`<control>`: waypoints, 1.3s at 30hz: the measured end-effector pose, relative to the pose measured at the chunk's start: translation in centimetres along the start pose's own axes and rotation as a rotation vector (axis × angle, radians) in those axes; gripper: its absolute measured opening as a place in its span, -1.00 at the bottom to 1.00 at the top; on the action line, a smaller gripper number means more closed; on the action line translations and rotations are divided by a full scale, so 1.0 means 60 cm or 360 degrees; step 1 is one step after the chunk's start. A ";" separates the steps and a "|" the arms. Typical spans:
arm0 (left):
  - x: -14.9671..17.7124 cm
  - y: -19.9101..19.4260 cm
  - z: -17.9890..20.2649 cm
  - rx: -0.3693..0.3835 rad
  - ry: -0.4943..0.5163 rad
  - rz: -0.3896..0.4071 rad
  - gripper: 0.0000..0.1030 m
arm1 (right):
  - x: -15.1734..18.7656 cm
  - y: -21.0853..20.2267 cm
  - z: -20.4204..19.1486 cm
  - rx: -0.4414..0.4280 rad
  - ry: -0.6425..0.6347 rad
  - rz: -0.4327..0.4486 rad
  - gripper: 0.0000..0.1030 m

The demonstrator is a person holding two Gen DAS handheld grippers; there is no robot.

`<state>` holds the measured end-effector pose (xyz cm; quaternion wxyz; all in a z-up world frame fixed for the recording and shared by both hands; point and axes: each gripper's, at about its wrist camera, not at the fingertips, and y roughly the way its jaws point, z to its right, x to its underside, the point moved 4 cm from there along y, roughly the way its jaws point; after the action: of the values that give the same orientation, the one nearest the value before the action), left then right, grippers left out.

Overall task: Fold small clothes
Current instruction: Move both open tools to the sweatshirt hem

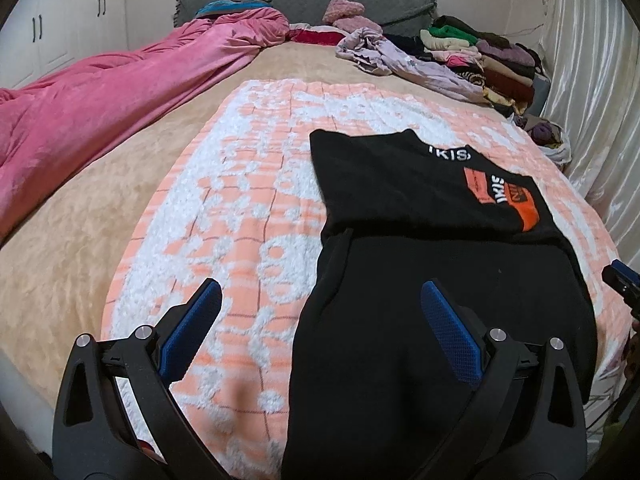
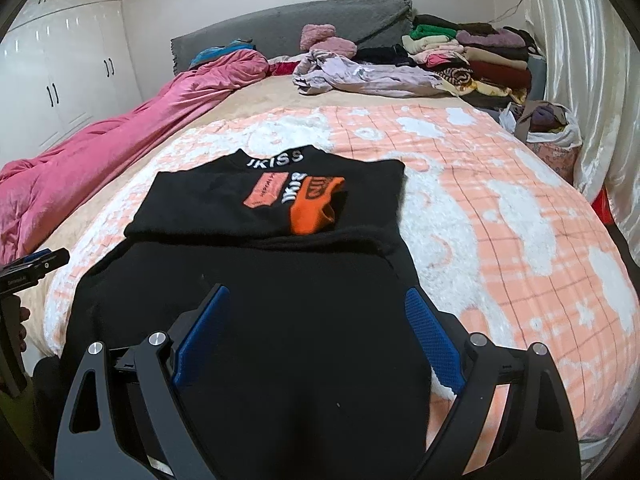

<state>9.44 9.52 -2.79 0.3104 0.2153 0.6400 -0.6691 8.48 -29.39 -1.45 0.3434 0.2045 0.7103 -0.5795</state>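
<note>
Black top [image 2: 256, 320] lay flat on the peach-and-white blanket [image 2: 500, 208], sleeves already tucked in, mid-fold I judged. My left gripper [image 1: 320, 320] and right gripper [image 2: 316, 320] hung wide apart, empty, above its near hem. Next: pinch both hem corners, fold toward collar.

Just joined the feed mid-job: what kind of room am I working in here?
Most likely a home bedroom: a bed with a grey headboard, white wardrobe doors, and a stack of folded clothes by the curtain.
</note>
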 end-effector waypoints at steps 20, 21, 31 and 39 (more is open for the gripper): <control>0.074 0.005 -0.023 -0.0024 -0.0012 -0.0138 0.81 | 0.085 -0.014 0.030 0.0032 0.0003 -0.0148 0.72; 0.078 0.006 -0.025 -0.0026 -0.0016 -0.0147 0.81 | 0.087 -0.015 0.031 0.0033 0.0003 -0.0152 0.72; 0.107 0.009 -0.027 -0.0022 -0.0017 -0.0196 0.81 | 0.123 -0.018 0.048 0.0053 0.0013 -0.0214 0.72; 0.133 0.015 -0.027 -0.0019 -0.0012 -0.0246 0.81 | 0.149 -0.022 0.058 0.0048 0.0030 -0.0257 0.72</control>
<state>4.18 10.02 -9.06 0.2616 0.1608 0.6576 -0.6880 2.35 -34.06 -7.33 0.2857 0.1573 0.7188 -0.6140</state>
